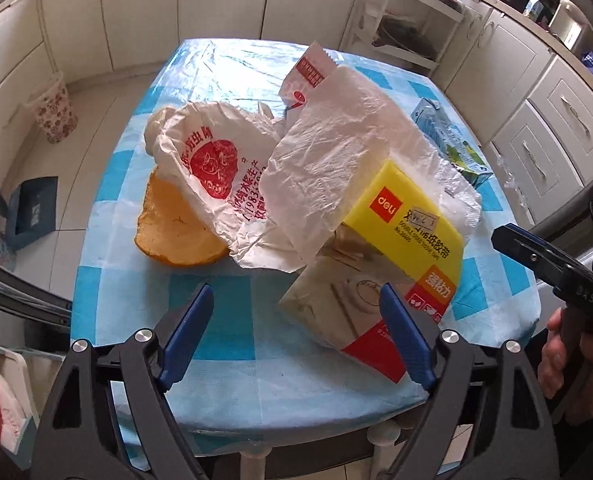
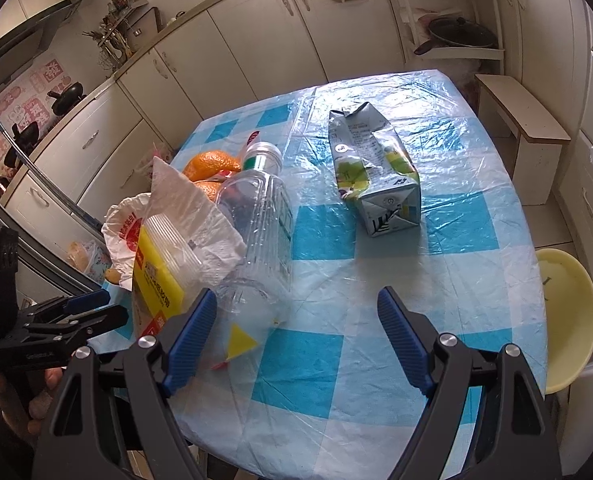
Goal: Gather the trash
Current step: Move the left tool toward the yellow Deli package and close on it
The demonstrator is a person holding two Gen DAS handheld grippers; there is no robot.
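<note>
Trash lies on a blue-and-white checked table (image 1: 224, 344). In the left wrist view I see an orange peel (image 1: 176, 228), a white bag with red print (image 1: 212, 168), crumpled white paper (image 1: 336, 152) and a yellow tape box (image 1: 412, 224). My left gripper (image 1: 296, 320) is open and empty just before the box. In the right wrist view a clear plastic bottle (image 2: 256, 220) lies on its side beside the yellow box (image 2: 156, 276), and a crushed carton (image 2: 376, 168) lies farther back. My right gripper (image 2: 296, 320) is open and empty above the table (image 2: 376, 320), with the bottle's base at its left finger.
A floral waste bin (image 1: 54, 112) stands on the floor at the far left. A yellow basin (image 2: 568, 312) sits off the table's right edge. A small wooden bench (image 2: 516, 116) and white cabinets (image 2: 280, 36) surround the table. The other gripper (image 2: 68, 316) shows at the left.
</note>
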